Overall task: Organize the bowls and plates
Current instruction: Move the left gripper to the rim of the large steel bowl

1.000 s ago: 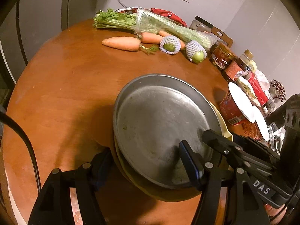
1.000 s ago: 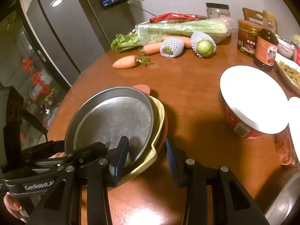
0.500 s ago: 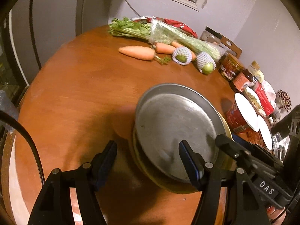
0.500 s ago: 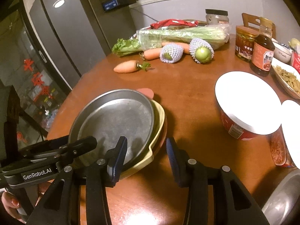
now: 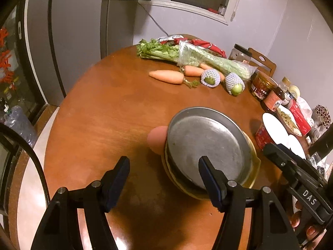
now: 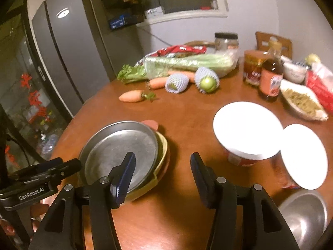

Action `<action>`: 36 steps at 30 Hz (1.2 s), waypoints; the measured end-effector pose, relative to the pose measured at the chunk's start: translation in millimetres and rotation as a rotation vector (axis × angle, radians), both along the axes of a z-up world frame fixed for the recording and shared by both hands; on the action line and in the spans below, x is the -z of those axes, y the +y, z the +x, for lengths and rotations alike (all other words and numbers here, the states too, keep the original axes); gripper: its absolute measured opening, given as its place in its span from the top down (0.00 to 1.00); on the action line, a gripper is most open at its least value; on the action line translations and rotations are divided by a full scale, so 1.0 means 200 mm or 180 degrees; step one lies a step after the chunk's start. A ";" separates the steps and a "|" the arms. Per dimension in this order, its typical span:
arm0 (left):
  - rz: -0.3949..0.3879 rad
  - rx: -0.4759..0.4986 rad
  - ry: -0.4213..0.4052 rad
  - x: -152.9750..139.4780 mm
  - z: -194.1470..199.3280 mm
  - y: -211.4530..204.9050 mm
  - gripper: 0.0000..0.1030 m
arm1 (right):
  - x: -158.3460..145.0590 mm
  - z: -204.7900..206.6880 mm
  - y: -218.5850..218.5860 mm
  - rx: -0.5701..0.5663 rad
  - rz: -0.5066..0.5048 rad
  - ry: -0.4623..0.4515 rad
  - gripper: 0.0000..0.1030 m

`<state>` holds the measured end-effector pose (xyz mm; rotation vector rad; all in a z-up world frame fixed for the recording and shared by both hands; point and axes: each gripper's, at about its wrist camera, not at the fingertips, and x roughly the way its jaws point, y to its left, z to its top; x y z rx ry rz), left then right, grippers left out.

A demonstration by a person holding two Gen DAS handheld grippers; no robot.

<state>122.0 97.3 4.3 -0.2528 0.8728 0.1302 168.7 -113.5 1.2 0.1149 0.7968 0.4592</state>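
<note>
Steel plate (image 6: 120, 148), stacked near the surface's (image 5: 108, 112) front edge, is flanked by both half-open, empty tools: left tool (image 5: 164, 179), right tool (image 6: 162, 168), its jaws just opened.

Dim warm indoor light, orange cast. My right cam's blurry, left sharper. Fisheye bends edges, black vignette corners. Glare on white lids (image 6: 247, 129).

A dull, scuffed metal plate (image 5: 208, 143) tops a glossy yellow bowl (image 6: 163, 145) (likely ceramic) on a polished wooden table (image 5: 108, 120); foam netting sleeves the fruit (image 6: 177, 82).
</note>
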 end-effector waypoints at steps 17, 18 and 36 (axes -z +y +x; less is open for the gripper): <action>0.0105 0.0231 -0.0303 -0.17 -0.20 -0.26 0.34 | -0.17 -0.27 -0.24 0.0067 0.0264 -0.0237 0.34; 0.0112 0.0256 -0.0309 -0.18 -0.20 -0.28 0.34 | -0.18 -0.29 -0.27 0.0084 0.0291 -0.0254 0.34; 0.0161 0.0808 -0.0388 -0.21 -0.24 -0.70 0.34 | -0.20 -0.48 -0.74 0.0553 0.0245 -0.0392 0.33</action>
